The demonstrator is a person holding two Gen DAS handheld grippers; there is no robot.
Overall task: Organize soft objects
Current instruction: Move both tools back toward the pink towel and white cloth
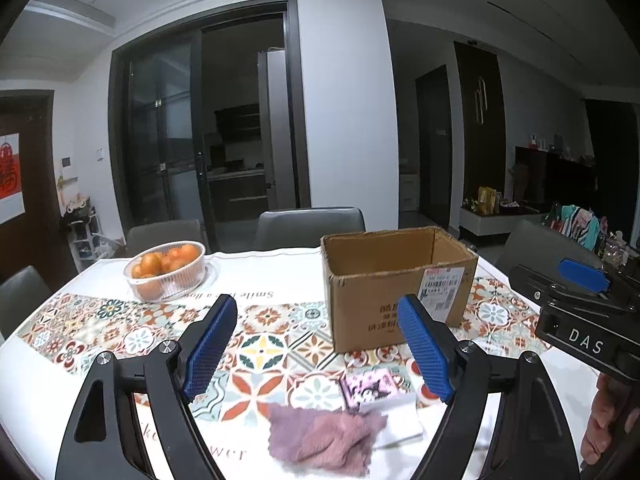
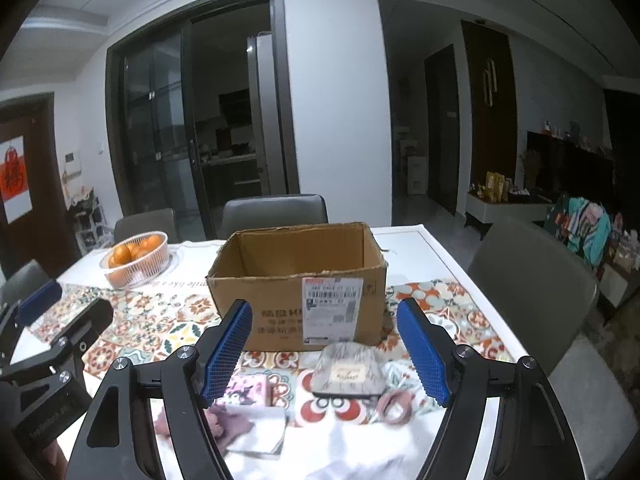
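Right view alone catches the pouch (image 2: 347,372) and pink ring (image 2: 394,402) before the box (image 2: 296,280); both grippers' (image 1: 320,344) (image 2: 325,350) jaws apart, empty; bare table (image 2: 416,240) right of box.

Landmark: the dining table (image 2: 436,252), white-topped, with a patterned tile-print runner (image 1: 276,344). Grey upholstered chairs (image 1: 310,226) stand along its far edge and at both ends. Behind the far chairs, a white wall (image 1: 344,112) holds a dark-framed sliding glass door (image 1: 160,132) opening onto an unlit kitchen. Left of the table, a brown door (image 2: 24,176) carries a red paper decoration. Right of the table, a dim corridor with dark cabinets (image 1: 480,120) and a low white unit (image 2: 504,208). Ceiling white, with stepped cornice. Lighting subdued overall.
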